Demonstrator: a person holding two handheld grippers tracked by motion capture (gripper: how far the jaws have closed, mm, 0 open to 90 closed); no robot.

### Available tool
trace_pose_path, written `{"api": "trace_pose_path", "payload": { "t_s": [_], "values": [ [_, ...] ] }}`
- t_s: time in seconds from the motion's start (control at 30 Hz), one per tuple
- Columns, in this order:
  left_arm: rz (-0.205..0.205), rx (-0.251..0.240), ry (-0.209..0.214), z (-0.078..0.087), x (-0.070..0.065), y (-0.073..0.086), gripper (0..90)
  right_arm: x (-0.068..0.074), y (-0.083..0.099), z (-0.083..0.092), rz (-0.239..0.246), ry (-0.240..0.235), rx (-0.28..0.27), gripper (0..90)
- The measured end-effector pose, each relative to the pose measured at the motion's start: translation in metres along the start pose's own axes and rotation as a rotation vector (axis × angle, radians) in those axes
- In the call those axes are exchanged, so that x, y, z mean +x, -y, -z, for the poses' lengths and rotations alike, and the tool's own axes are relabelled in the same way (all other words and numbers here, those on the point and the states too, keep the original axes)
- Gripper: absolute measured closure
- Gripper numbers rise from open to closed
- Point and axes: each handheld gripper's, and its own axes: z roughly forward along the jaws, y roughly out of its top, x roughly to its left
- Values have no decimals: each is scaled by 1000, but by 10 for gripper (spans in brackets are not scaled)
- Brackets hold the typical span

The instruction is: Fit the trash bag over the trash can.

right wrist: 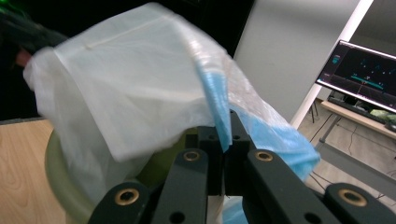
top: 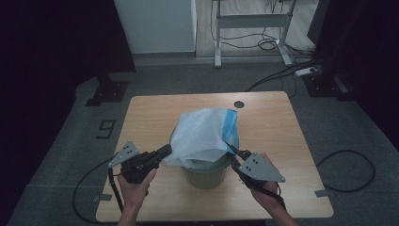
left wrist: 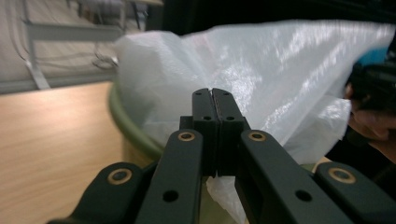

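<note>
A green bin [top: 207, 176] stands at the middle of the wooden table [top: 146, 117]. Draped over its mouth is a white plastic bag [top: 200, 134] with a blue edge strip [top: 230, 125]. At the bag's left lower corner my left gripper [top: 165, 150] has its jaws pressed together, and bag film [left wrist: 224, 191] hangs out below them. In its own view the left gripper [left wrist: 212, 93] points at the bag [left wrist: 280, 70] over the bin rim [left wrist: 130, 128]. At the bag's right side, my right gripper [top: 234, 151] [right wrist: 226, 126] is shut on the blue strip [right wrist: 217, 102].
A round cable hole [top: 239, 104] sits near the table's far edge. Behind the table stand a desk frame [top: 251, 21] and floor cables [top: 282, 70]. A monitor [right wrist: 362, 70] is off to the right in the right gripper view. Bare tabletop lies on both sides of the bin.
</note>
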Motion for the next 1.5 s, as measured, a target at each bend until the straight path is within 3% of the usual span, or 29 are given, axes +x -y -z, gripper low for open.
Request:
{"api": "trace_pose_path", "payload": {
  "t_s": [0.13,0.37,0.6,0.9,1.03,1.23,1.5],
  "values": [
    [-1,-44,-14,13,4,4,892,2,6,6,-5,-12,7,879],
    [29,-60,-4,17,10,11,892,5,17,13,-19,-38,29,849],
    [49,-61,3,20,14,17,892,-1,26,24,-86,-115,51,672],
    [58,-56,2,19,18,21,892,-19,30,53,-210,-64,23,536],
    [59,-55,2,18,18,22,890,-27,24,58,-258,-14,6,475],
    [57,-55,7,18,19,24,890,-34,19,41,-282,1,55,470],
    [61,-59,7,23,23,26,888,-28,16,3,-286,-57,125,458]
  ]
}}
